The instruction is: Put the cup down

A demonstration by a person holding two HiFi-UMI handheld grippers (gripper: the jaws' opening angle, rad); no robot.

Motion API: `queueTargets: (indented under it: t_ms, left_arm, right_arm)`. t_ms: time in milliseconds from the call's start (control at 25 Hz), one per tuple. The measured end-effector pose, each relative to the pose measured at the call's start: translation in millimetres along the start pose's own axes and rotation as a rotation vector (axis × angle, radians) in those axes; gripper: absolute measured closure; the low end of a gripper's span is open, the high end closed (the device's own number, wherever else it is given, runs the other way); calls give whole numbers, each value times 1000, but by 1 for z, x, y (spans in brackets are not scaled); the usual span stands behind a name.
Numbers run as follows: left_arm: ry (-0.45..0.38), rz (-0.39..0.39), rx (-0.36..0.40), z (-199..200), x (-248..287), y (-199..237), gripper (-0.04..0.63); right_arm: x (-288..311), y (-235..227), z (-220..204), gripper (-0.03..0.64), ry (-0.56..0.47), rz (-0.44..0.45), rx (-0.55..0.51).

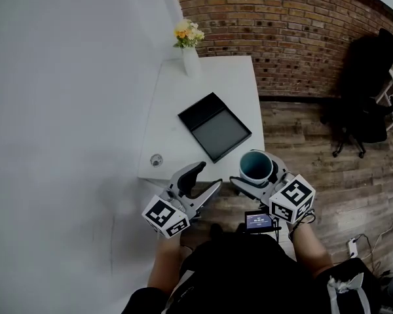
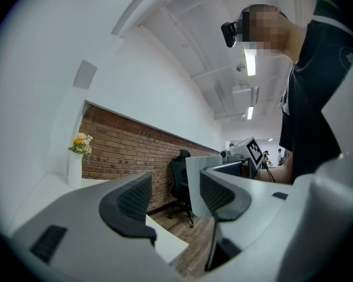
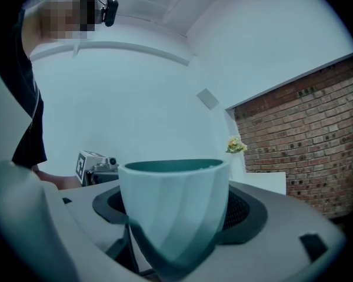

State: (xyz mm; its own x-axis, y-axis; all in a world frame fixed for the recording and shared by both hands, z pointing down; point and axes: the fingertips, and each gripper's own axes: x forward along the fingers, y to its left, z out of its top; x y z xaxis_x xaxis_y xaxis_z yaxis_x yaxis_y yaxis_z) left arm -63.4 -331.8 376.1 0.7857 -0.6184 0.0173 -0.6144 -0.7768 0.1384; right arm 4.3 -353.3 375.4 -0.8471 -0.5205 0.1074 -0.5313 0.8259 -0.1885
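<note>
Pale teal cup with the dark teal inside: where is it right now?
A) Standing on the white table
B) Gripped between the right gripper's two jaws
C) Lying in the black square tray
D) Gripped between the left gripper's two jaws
B: the right gripper view shows the pale teal cup upright and pressed between the dark pads of the right gripper, while the left gripper has nothing between its open jaws.

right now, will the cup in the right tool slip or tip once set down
Probably rigid: the cup holds its shape in the right tool's grip. Its base narrows below a wider rim, so it may tip if nudged.
</note>
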Motion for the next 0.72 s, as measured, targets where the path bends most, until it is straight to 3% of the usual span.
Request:
queueTargets:
  t_ms: [720]
  left_arm:
    - [0, -18, -13, -1, 6, -2, 334]
  right_arm:
    - [-1, -6, 4, 222, -11, -13, -5]
